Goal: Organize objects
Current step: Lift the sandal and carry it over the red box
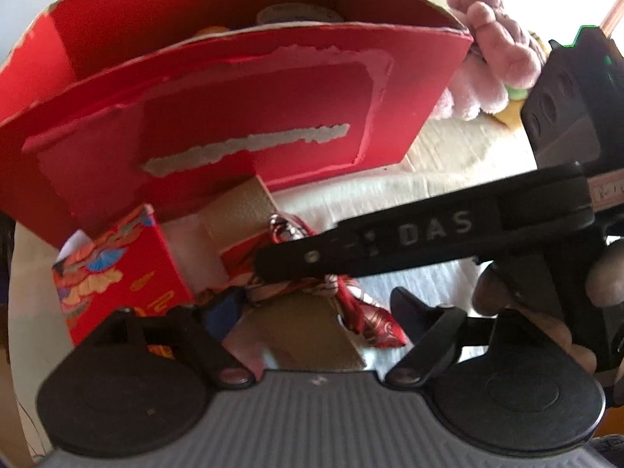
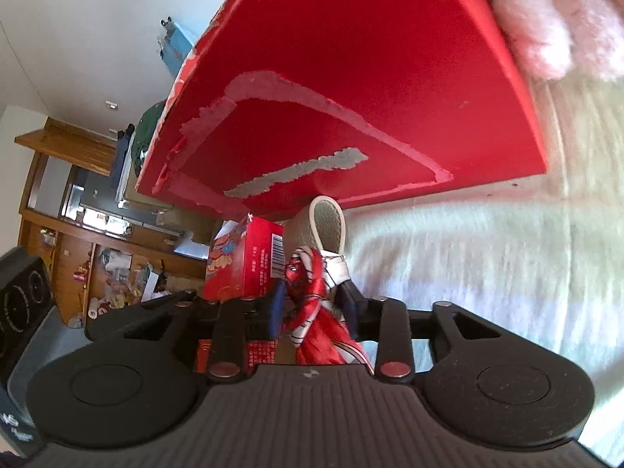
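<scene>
Here, the right gripper [image 2: 316, 304] had its blue-padded fingers [image 2: 277, 308] pinched narrow on a red patterned silk scarf [image 2: 312, 284], knotted round a beige leather strap [image 2: 325, 226] that looped up just ahead of it. In the left wrist view that same gripper's black finger [image 1: 421, 238] reached across from the right side, a hand [image 1: 577, 312] behind it, onto the scarf [image 1: 362, 312]. The left gripper [image 1: 308, 312] sat low over the strap and scarf; I could not tell how its fingers stood, one being hidden. A large red cardboard box [image 1: 249, 117], its front paper torn in strips, stood open-topped on the pale cloth surface [image 2: 487, 253] just behind the strap. A small red patterned carton [image 1: 117, 269] stood beside the strap toward the left. A pink plush toy [image 1: 491, 58] lay against the box's right corner.
</scene>
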{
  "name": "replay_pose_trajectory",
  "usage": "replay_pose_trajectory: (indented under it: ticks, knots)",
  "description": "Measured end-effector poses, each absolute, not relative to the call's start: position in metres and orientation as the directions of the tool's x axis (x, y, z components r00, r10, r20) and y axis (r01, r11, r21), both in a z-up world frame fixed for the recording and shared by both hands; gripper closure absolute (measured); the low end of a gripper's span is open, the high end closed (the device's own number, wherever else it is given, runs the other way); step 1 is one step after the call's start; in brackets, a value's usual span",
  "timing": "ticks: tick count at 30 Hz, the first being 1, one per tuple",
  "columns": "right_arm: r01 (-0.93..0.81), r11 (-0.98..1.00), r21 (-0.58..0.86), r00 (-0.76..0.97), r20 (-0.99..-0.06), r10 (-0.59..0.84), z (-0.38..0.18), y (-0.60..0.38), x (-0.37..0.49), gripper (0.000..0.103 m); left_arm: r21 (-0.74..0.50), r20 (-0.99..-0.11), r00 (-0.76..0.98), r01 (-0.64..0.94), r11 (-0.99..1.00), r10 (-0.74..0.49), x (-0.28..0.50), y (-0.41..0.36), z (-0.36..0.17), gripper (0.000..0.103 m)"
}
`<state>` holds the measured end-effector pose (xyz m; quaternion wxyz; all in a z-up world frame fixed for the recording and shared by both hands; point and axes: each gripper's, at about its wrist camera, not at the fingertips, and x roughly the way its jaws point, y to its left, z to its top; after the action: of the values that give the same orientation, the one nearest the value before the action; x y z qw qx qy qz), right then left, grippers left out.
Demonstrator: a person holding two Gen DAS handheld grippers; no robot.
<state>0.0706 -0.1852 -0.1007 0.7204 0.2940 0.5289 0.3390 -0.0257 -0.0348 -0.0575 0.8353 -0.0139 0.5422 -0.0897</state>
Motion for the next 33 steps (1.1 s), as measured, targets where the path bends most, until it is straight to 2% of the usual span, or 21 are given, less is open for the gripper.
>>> replay_pose_trajectory:
  ticks: [2, 4, 7, 12, 16, 20, 27, 33]
  knots:
    - [-0.156, 0.589, 0.793, 0.204, -0.557, 0.805, -0.107, -0.186, 0.072, 0.069, -0.097, -0.908, 0.394, 0.136, 0.986, -0.143, -0.023, -0.038, -0.061, 0.017]
    - [-0.131, 0.563, 0.816, 0.201, -0.535, 0.821, -0.111, -0.191, 0.073, 0.071, -0.136, -0.910, 0.378, 0.112, 0.984, -0.169, -0.020, -0.031, -0.066, 0.014]
    - [-0.105, 0.554, 0.826, 0.201, -0.528, 0.825, -0.113, -0.196, 0.071, 0.077, -0.138, -0.905, 0.391, 0.111, 0.984, -0.171, -0.021, -0.030, -0.065, 0.018]
    - [-0.096, 0.578, 0.810, 0.217, -0.550, 0.806, -0.103, -0.207, 0.059, 0.078, -0.147, -0.902, 0.385, 0.145, 0.979, -0.192, -0.025, -0.030, -0.061, 0.032]
    - [-0.075, 0.611, 0.788, 0.245, -0.579, 0.778, -0.089, -0.221, 0.043, 0.078, -0.219, -0.891, 0.365, 0.177, 0.960, -0.270, -0.029, -0.035, -0.053, 0.034]
    - [-0.051, 0.642, 0.765, 0.303, -0.600, 0.740, -0.069, -0.234, 0.028, 0.078, -0.219, -0.877, 0.365, 0.274, 0.936, -0.312, -0.035, -0.058, -0.040, 0.034]
    - [-0.085, 0.678, 0.730, 0.460, -0.575, 0.676, -0.010, -0.236, 0.009, 0.078, -0.225, -0.797, 0.442, 0.416, 0.881, -0.412, -0.033, -0.059, 0.008, 0.034]
    - [-0.183, 0.695, 0.695, 0.575, -0.497, 0.649, 0.045, -0.220, 0.020, 0.078, -0.191, -0.690, 0.558, 0.475, 0.859, -0.462, -0.028, -0.042, 0.067, 0.034]
